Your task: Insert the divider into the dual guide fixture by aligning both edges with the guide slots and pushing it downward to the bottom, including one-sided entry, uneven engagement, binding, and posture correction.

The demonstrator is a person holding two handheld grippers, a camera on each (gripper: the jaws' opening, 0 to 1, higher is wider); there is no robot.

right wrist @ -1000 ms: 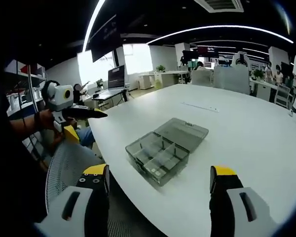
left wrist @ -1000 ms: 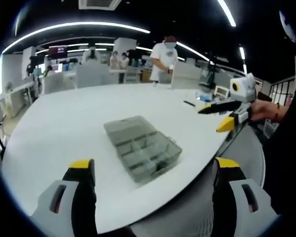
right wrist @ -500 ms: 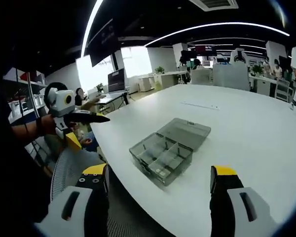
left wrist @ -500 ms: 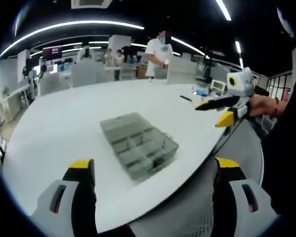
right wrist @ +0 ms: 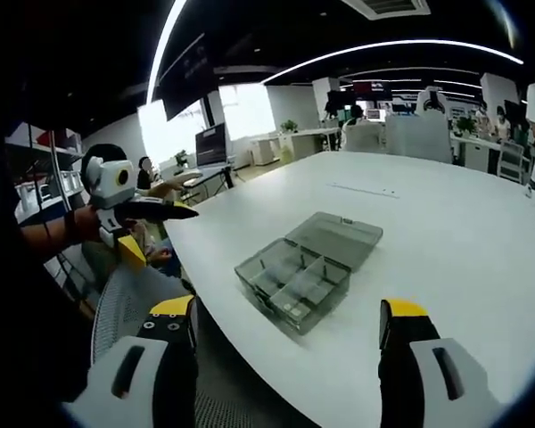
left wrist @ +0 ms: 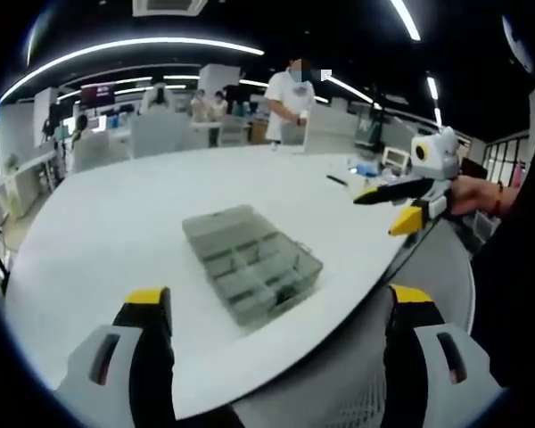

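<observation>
Left gripper view looks across the bench [left wrist: 116, 223] from its near edge, facing the far office. Right gripper view faces the bench [right wrist: 446, 223] from the opposite side. Both share the compartment box [left wrist: 251, 265] [right wrist: 305, 269], mid-distance.

The left gripper [left wrist: 280, 308] is held level with its jaws spread wide and nothing between them. The right gripper [right wrist: 287, 319] is the same, jaws wide apart and bare. Seen from across, each is gripped by a hand [left wrist: 477, 193], wrist apparently straight, though the distance blurs it.
</observation>
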